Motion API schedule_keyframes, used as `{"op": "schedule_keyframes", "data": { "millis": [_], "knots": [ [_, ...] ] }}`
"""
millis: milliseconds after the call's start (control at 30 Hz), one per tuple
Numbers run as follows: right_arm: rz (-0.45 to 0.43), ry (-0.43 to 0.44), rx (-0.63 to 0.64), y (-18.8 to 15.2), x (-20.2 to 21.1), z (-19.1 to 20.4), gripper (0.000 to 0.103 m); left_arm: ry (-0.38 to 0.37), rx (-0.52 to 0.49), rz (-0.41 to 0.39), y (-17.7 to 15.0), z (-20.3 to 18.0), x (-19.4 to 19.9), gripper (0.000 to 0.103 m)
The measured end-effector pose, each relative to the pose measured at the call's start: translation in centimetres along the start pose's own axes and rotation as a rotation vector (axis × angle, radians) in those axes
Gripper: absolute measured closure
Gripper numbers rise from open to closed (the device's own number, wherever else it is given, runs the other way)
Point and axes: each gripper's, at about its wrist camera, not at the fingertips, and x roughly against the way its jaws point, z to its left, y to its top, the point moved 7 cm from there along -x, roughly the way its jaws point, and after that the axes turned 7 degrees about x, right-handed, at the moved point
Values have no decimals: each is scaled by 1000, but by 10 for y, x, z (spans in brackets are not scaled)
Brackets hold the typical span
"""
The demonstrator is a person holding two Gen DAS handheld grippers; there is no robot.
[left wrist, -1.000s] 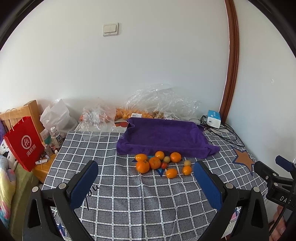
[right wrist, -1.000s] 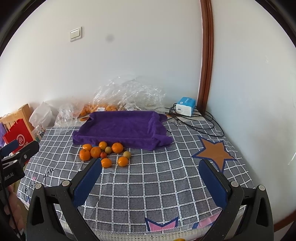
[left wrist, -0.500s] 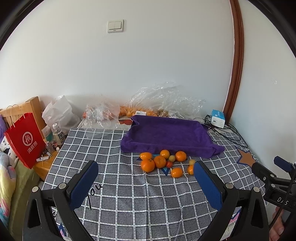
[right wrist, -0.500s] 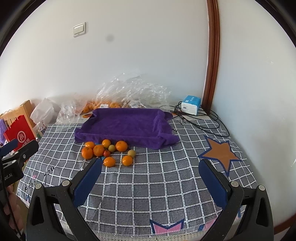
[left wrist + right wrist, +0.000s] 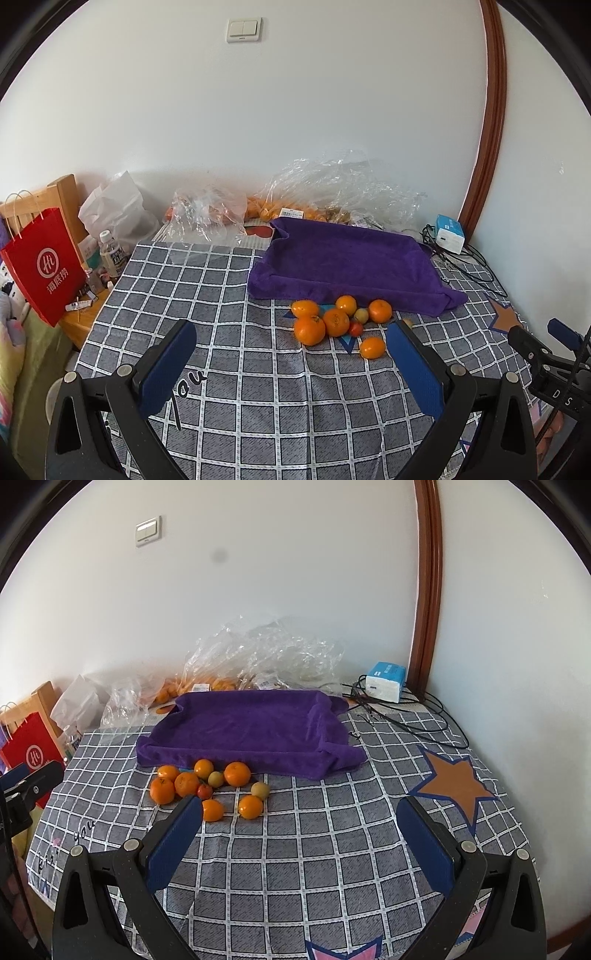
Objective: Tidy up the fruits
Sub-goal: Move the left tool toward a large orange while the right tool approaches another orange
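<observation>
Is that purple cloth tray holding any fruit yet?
Empty. The purple cloth tray shows only bare fabric; the fruits all lie in front of it.

White wall (image 5: 332,110) is taking daylight evenly, w/ a double light switch (image 5: 243,29) up high. Brown wood trim (image 5: 489,122) is running down the rt corner. Table w/ a grey checked cloth (image 5: 332,849) is sitting against the wall; wooden chair (image 5: 55,195) is standing at left.
</observation>
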Motion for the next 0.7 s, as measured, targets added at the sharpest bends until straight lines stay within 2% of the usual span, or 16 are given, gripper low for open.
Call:
{"op": "schedule_keyframes", "data": {
  "millis": [100, 233, 367, 500, 700],
  "knots": [
    [7, -36, 24, 0, -18, 1, 0, -10, 14, 13, -3, 7, -16, 0],
    [29, -32, 11, -4, -45, 5, 0, -1, 5, 45, -8, 13, -39, 0],
    [98, 11, 17, -10, -74, 14, 2, 40, -33, 59, -15, 20, -58, 0],
    [145, 24, 33, -17, -102, 26, 8, 25, -6, 94, -22, 31, -77, 2],
    [189, 105, 49, -25, -130, 43, 14, 26, 25, 162, -28, 47, -107, 2]
  ]
}}
